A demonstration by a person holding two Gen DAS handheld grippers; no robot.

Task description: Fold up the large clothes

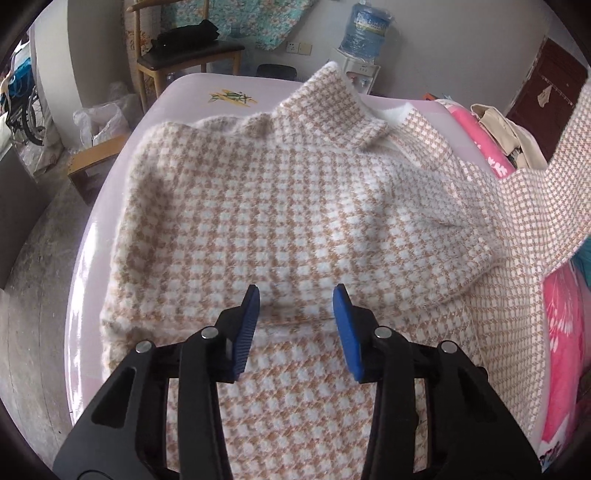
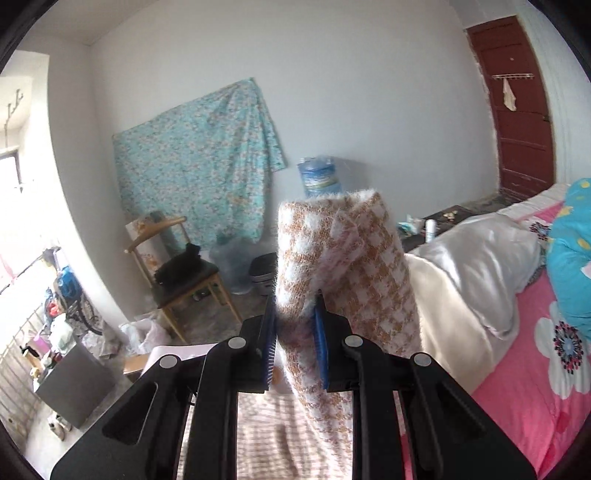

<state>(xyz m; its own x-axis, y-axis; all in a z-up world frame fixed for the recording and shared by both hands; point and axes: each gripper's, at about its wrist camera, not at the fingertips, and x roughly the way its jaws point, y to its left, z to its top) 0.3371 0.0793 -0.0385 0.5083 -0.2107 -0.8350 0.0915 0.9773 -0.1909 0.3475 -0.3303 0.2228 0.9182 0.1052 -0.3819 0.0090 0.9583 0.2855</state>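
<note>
A fuzzy tan-and-white houndstooth sweater (image 1: 277, 203) lies spread on a pale pink table (image 1: 192, 88), collar at the far side. My left gripper (image 1: 296, 295) hovers over the sweater's near part, its blue pads apart with nothing between them. One part of the sweater (image 1: 546, 184) rises off the table at the right. In the right wrist view, my right gripper (image 2: 295, 314) is shut on a bunched fold of that sweater (image 2: 343, 258), held high above the table; the cloth sticks up past the fingertips and hangs below them.
A wooden chair (image 1: 188, 55) with dark clothing and a water dispenser (image 1: 364, 33) stand beyond the table. Folded clothes (image 1: 498, 129) are piled at the table's right. A bed with a pink floral sheet (image 2: 535, 350) lies to the right, and a red door (image 2: 517, 110) behind it.
</note>
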